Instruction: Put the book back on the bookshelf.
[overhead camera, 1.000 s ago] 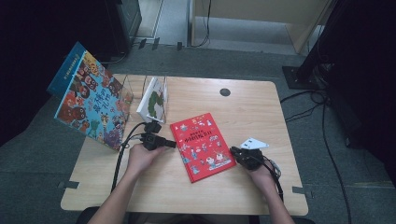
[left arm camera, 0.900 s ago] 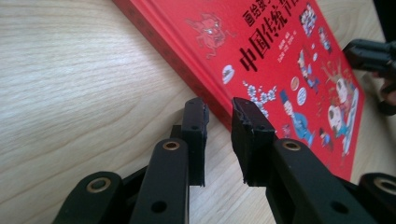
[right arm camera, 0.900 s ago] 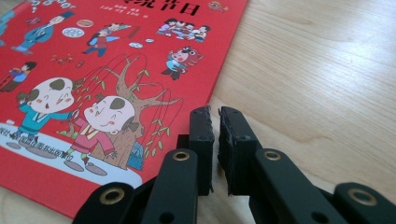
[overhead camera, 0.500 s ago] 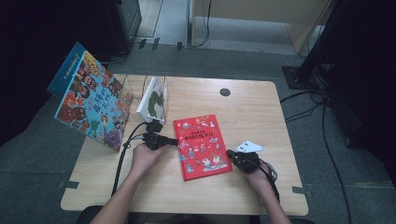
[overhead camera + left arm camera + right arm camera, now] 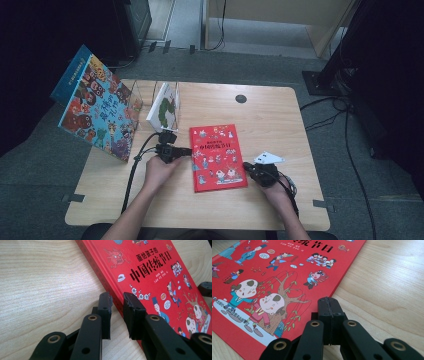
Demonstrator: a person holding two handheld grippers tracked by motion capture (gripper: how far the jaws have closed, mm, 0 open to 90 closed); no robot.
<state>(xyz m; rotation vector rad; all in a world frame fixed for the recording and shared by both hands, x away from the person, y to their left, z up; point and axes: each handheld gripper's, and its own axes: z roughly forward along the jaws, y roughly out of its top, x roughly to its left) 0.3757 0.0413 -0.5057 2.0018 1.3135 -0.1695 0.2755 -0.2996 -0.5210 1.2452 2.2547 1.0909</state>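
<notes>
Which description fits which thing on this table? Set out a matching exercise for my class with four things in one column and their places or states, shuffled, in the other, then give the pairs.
Things:
1. red book
2. colourful book
3. left gripper
4. right gripper

Places or states:
A. jaws pressed together, nothing between them, at the red book's right edge
B. lying flat in the middle of the table
C. jaws a little apart, at the red book's spine edge
D. leaning tilted at the table's left edge

Pairs: 1-B, 2-D, 3-C, 4-A
</notes>
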